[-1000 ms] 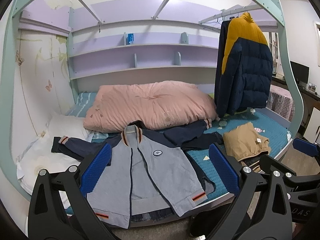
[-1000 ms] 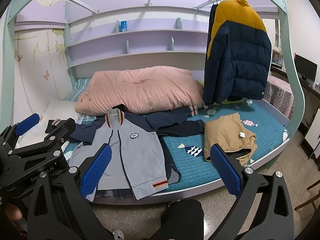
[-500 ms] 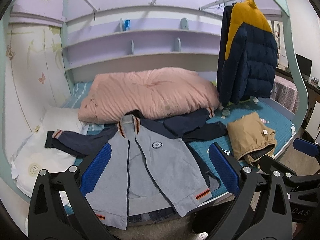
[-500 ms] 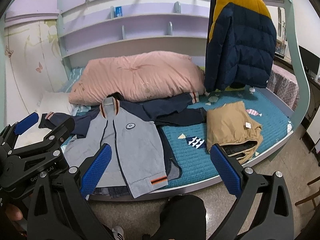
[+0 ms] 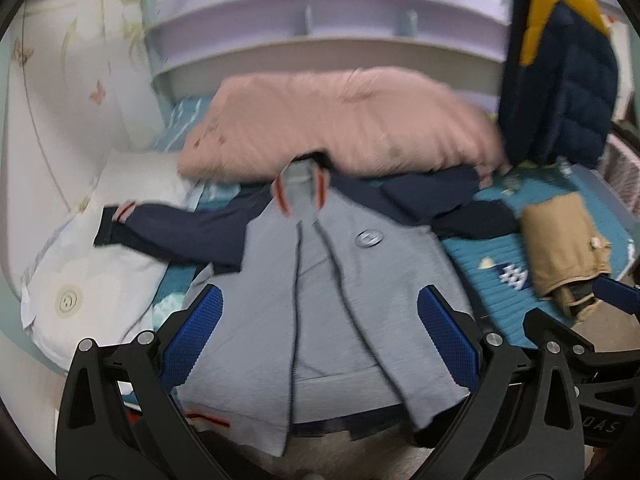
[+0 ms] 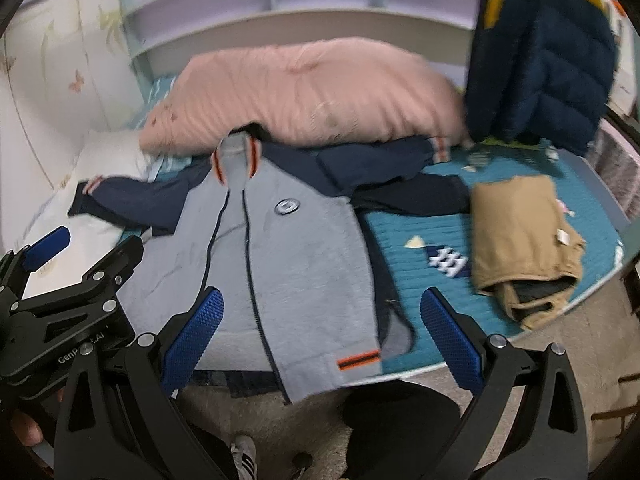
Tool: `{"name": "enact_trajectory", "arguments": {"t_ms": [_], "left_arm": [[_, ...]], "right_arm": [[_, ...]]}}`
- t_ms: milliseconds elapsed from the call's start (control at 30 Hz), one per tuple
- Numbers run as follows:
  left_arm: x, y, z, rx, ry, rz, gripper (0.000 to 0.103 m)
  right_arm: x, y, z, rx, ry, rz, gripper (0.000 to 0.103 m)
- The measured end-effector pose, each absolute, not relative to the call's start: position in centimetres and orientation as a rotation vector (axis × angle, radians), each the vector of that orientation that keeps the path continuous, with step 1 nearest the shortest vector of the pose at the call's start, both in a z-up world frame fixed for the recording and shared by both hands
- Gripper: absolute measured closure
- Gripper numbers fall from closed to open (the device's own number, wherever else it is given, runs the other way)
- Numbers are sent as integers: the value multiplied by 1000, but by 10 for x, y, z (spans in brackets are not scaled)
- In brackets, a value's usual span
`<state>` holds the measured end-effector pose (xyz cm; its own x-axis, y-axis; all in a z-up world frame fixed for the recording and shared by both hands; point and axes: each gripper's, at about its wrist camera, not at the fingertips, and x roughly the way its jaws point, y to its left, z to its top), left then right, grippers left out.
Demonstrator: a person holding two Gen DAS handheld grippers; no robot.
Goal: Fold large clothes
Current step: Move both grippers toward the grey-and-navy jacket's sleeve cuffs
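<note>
A grey jacket (image 5: 340, 300) with navy sleeves and orange-striped collar lies spread face up on the bed, its hem hanging over the front edge; it also shows in the right wrist view (image 6: 288, 272). My left gripper (image 5: 316, 340) is open and empty, hovering above the jacket's lower half. My right gripper (image 6: 320, 340) is open and empty over the jacket's right front panel. The left gripper's body (image 6: 60, 308) shows at the left of the right wrist view.
A folded tan garment (image 6: 520, 240) lies on the teal bedspread (image 6: 420, 232) to the right. A pink quilt (image 5: 340, 120) lies behind the jacket, a white pillow (image 5: 100, 272) at the left. A navy-and-yellow puffer coat (image 6: 540, 60) hangs at the right. Shelves line the back wall.
Both grippers have moved forward and down toward the jacket, which now fills more of each view. Both stay open. The clothes have not moved.
</note>
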<state>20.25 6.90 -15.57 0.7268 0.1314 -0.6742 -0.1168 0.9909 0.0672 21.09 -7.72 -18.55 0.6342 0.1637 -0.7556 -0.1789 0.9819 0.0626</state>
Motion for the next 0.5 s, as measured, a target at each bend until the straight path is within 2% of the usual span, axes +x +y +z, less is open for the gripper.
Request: {"name": "enact_trajectory", "arguments": {"t_ms": [300, 500], "left_arm": [[257, 176, -234, -38, 960, 252, 5], [284, 284, -275, -165, 1043, 320, 5]], "right_arm": [[285, 10, -250, -98, 978, 346, 8], [324, 55, -289, -153, 1019, 401, 8]]}}
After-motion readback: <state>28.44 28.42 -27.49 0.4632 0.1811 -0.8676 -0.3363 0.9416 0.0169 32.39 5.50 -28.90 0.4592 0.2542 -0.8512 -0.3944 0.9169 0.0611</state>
